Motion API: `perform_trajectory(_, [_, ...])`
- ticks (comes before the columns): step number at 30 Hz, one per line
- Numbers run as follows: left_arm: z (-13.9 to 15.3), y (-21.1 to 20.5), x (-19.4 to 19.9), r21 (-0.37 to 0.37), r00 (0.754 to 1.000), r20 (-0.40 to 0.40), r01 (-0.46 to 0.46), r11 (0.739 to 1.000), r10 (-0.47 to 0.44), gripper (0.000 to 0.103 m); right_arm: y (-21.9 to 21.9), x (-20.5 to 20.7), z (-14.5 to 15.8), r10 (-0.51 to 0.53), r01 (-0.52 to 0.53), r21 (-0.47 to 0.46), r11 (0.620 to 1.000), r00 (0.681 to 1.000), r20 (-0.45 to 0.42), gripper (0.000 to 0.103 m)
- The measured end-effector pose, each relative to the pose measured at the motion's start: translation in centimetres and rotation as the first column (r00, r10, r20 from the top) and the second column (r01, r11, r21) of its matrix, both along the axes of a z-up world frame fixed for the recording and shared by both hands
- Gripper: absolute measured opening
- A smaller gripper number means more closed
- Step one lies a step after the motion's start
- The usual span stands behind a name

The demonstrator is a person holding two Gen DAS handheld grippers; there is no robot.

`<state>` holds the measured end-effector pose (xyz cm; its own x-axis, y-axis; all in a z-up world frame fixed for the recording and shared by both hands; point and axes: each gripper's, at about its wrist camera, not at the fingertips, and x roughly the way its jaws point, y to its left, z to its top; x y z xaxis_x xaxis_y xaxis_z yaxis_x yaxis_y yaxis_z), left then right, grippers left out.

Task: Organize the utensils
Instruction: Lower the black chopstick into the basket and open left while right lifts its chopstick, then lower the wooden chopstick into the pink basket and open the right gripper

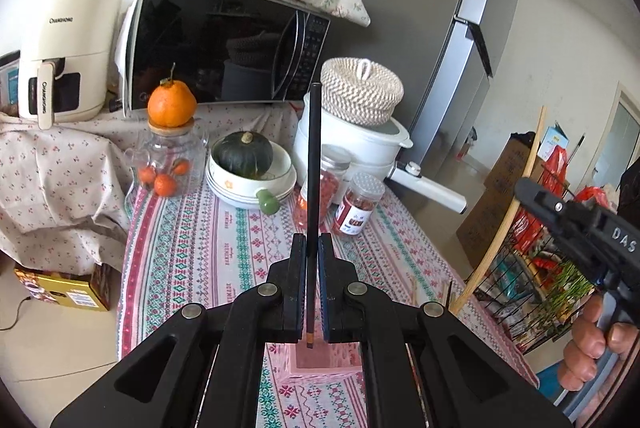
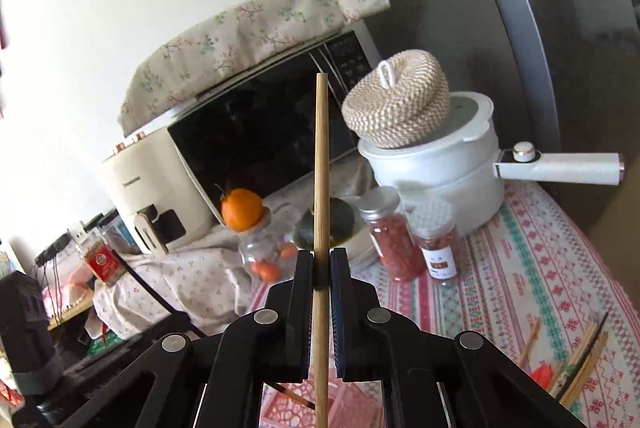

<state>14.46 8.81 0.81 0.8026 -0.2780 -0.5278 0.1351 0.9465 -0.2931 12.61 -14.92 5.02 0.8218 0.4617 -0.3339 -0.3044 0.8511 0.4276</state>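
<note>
My left claw (image 1: 308, 288) is clamped on a black chopstick (image 1: 313, 164), upright over the pink basket (image 1: 320, 360); my right claw (image 2: 321, 292) pinches a bamboo chopstick (image 2: 321, 164) — neither dropped in yet. More loose chopsticks (image 2: 580, 360) lie on the tablecloth (image 2: 540, 268), so I judge it mid-task. Spice jars (image 1: 356, 204) and the white pot (image 1: 360, 144) crowd behind.

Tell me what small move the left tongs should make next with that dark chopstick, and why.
Probably lower it a little. The left tongs are shut on the dark chopstick, held upright, and its lower tip hangs right over the opening of the pink holder, so a short descent should seat it.
</note>
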Motion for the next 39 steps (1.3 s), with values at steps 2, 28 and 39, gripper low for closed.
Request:
perform_trajectory(2, [-0.9, -0.2, 0.8, 0.004, 1.000, -0.027, 0.000, 1.000, 0.000, 0.005, 0.7, 0.6, -0.3, 0.005, -0.005, 0.010, 1.000, 1.000, 0.008, 0.007])
perform_trajectory(28, [-3.4, 0.4, 2.3, -0.013, 0.986, -0.163, -0.017, 1.000, 0.015, 0.051, 4.2, 5.4, -8.2, -0.002, -0.011, -0.056, 0.998, 0.973, -0.230, 0.038])
perform_trajectory(39, [-1.7, 0.0, -1.6, 0.024, 0.983, -0.180, 0.036, 0.999, -0.031, 0.079, 0.2, 1.9, -5.4, -0.033, 0.013, -0.079, 0.997, 0.966, -0.257, 0.068])
